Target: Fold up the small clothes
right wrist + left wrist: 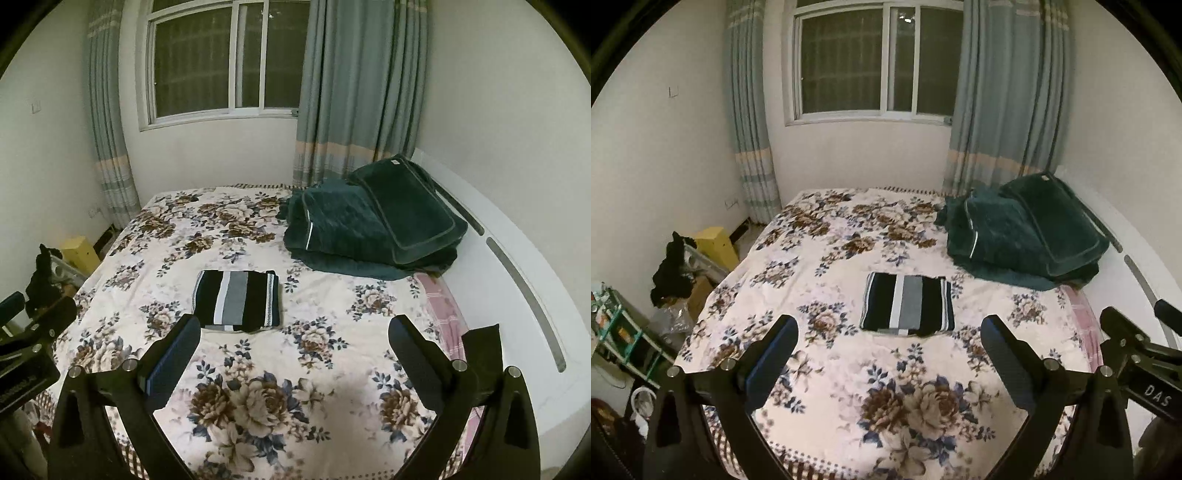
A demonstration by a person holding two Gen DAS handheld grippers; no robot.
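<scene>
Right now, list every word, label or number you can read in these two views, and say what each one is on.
"DAS": white letters on the black body of the right gripper, seen at the edge of the left wrist view.
White lettering on the left gripper's body, in the right wrist view: too blurred to read.
Small pale tag on the dark green pillow: too small to read.
Nothing else legible.

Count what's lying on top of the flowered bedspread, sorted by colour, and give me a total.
Black, white and grey striped: 1, the folded garment mid-bed.
Dark green: 2, the bunched blanket and the cushion leaning on it.
Total: 3. Both grippers are open above the bedspread.
</scene>
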